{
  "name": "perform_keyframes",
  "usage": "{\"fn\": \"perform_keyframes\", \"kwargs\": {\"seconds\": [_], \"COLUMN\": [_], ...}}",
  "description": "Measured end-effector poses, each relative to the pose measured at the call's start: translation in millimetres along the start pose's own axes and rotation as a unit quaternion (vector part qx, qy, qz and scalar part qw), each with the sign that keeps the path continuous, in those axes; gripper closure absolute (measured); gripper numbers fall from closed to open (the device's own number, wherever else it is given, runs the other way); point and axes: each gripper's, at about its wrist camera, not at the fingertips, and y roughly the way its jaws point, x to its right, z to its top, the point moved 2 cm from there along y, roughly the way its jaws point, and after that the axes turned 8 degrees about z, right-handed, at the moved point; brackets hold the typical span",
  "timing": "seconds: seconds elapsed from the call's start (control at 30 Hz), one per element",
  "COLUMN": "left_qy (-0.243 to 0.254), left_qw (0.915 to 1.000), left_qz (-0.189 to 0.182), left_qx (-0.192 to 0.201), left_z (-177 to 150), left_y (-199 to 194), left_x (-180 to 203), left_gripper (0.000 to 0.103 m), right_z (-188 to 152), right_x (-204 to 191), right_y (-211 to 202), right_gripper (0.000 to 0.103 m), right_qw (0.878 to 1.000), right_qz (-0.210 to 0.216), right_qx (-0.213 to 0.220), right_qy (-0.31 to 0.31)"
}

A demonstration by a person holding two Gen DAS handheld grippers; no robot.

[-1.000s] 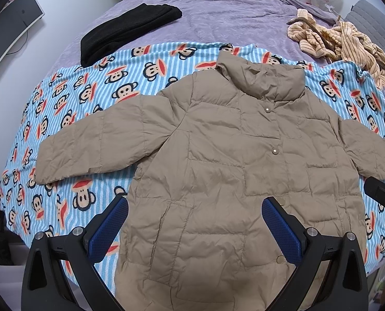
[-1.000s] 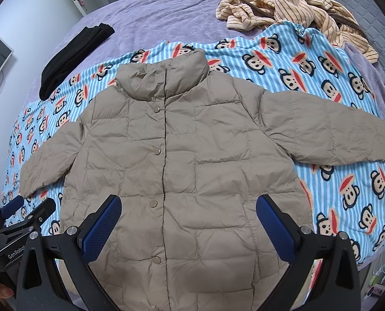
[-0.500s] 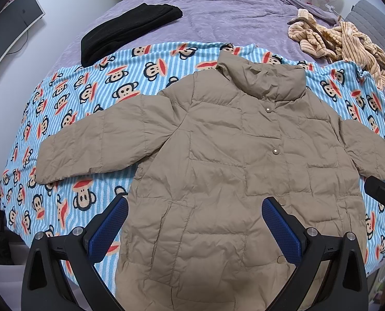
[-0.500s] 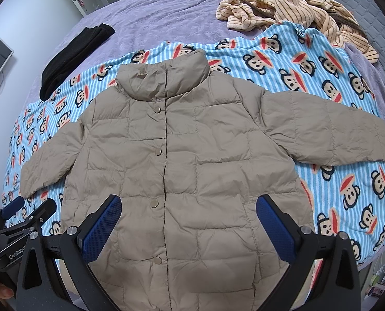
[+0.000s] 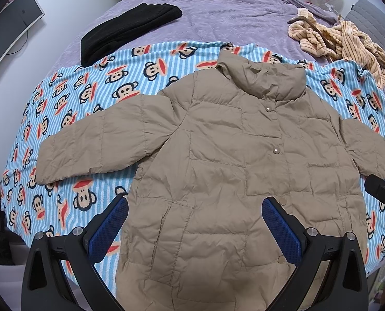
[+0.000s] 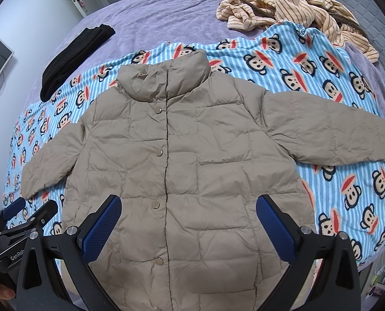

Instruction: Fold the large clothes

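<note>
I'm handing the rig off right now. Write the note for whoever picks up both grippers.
Left gripper: open, empty, above the jacket's lower front.
Right gripper: open, empty, above the hem area.
Tan puffer jacket: flat, front up, snapped shut, both sleeves spread out on the monkey-print blanket.
Done: jacket laid out; no folds visible.
Left: fold sleeves in, then the body.
Black garment and striped garment lie further back on the bed.
</note>
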Motion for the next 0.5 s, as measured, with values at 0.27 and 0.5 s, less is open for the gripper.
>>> {"fn": "perform_keyframes", "kwargs": {"seconds": [0.27,0.5], "left_qy": [0.0,0.0], "left_qw": [1.0,1.0], "left_qz": [0.0,0.0], "left_qx": [0.0,0.0], "left_z": [-0.6,-0.6], "left_y": [0.7,0.9], "left_x": [-1.2,-1.6], "left_gripper": [0.0,0.0], "right_z": [0.2,0.9], "right_x": [-0.5,-0.1], "right_y": [0.4,1.3], "right_gripper": [0.0,0.0], "right_qw": [1.0,1.0], "right_qz": [0.0,0.001], "right_qx": [0.0,0.0], "right_qy": [-0.001,0.0]}}
